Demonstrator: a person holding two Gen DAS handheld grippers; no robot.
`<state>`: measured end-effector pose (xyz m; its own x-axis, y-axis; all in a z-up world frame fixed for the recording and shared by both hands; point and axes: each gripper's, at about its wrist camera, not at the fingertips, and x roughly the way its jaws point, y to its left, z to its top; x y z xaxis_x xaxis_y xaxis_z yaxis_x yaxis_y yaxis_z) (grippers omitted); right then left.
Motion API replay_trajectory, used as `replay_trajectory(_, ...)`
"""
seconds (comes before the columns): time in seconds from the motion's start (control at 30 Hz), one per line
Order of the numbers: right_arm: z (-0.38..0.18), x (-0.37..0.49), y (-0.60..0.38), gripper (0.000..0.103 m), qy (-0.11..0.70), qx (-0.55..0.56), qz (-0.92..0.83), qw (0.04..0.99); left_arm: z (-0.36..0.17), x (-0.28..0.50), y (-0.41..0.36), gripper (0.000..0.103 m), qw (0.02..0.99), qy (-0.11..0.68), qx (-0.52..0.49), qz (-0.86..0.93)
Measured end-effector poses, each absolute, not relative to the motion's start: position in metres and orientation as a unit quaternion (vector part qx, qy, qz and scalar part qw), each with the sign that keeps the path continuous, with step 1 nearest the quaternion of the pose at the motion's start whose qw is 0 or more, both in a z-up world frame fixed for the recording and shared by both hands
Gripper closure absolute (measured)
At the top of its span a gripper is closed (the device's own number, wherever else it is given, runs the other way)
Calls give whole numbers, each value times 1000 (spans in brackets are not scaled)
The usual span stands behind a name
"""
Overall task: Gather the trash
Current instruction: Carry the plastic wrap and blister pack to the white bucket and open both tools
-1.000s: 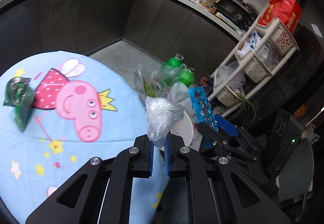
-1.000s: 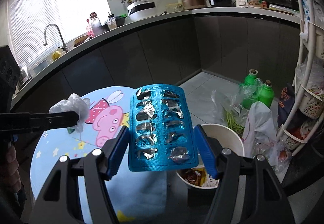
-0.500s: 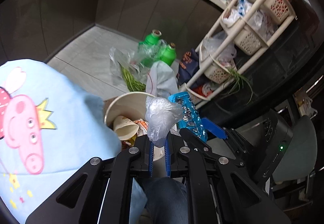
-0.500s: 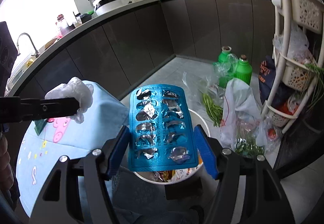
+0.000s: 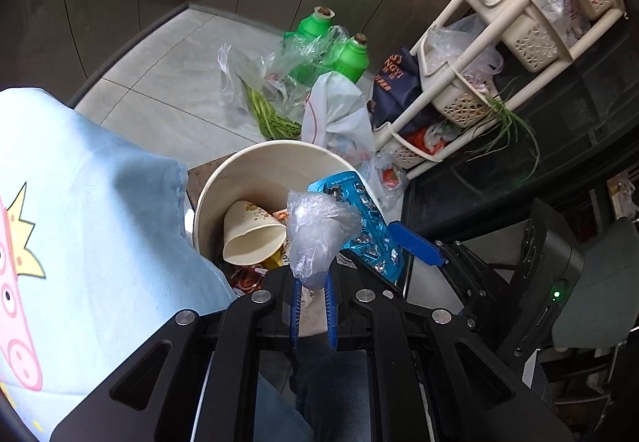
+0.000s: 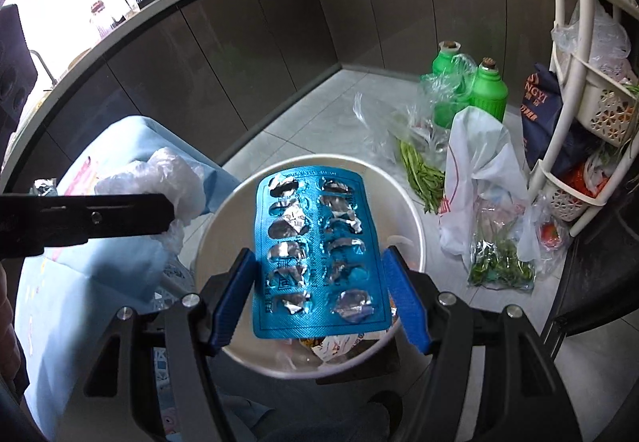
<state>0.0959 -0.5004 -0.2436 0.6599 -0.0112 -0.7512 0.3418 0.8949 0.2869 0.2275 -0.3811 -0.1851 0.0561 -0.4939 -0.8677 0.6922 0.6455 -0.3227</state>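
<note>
Crinkled clear plastic wad and foil-backed blue blister pack above round white bin

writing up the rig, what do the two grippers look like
Both are black, angular linkage frames with silver pivot bolts and blue ribbed finger pads: the left gripper and the right gripper. The right one's boxy black body shows a small green light.

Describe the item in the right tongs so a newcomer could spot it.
Start at the round white bin on the kitchen floor beside the blue tablecloth. Directly above it, the right tongs grip a flat blue blister pack, its torn silver foil pockets unlike any trash nearby.
</note>
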Motion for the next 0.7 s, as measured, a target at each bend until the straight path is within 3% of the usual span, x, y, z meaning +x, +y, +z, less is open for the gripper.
replay_trajectory(0.03, -247, 98, -501, 37, 402, 206, -98, 887, -187, 229, -382, 93, 723, 549, 92, -410)
replay_trajectory(0.07, -250, 101, -501, 35, 404, 203, -95, 887, -188, 230, -383, 86, 725, 546, 95, -409)
replay_trajectory(0.1, -253, 104, -501, 28, 408, 199, -90, 886, -189, 231, -385, 81, 727, 543, 97, -408)
replay_trajectory(0.17, -257, 108, -499, 10, 415, 185, -87, 886, -187, 234, -383, 45, 741, 532, 98, -397)
replay_trajectory(0.2, -256, 107, -497, 5, 415, 180, -84, 888, -184, 234, -381, 41, 751, 523, 95, -391)
replay_trajectory(0.33, -255, 100, -495, 4, 417, 168, -72, 890, -175, 237, -374, 11, 770, 506, 75, -382)
replay_trajectory(0.7, -234, 94, -491, 4, 408, 170, -71, 894, -152, 236, -355, 9, 788, 496, 47, -362)
